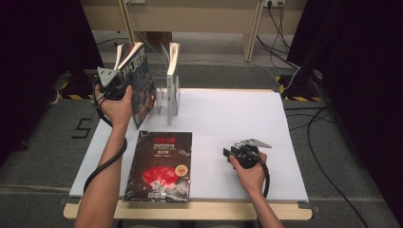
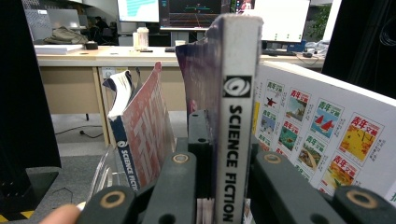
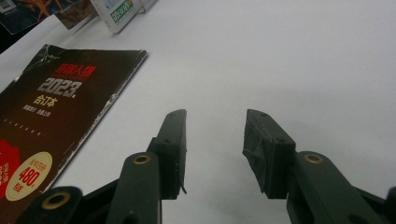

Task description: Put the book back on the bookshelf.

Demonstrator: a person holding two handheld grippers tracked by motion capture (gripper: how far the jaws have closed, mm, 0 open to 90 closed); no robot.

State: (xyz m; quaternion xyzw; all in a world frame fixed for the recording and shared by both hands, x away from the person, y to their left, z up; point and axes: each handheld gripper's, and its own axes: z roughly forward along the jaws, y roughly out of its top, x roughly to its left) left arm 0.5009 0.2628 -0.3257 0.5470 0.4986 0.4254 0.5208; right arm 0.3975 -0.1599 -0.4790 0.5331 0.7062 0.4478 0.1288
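My left gripper is shut on the spine of a science fiction magazine and holds it upright at the left end of the clear book rack. In the left gripper view the white spine sits clamped between the jaws of the left gripper. Another magazine leans in the rack to its left, and a white-backed one stands to the right. My right gripper rests low over the white table, open, nothing between the jaws of the right gripper.
A dark 2023 magazine lies flat at the table's front left, also seen as the dark magazine beside the right gripper. A white book stands in the rack. The white table top has free room at right. Cables trail on the floor.
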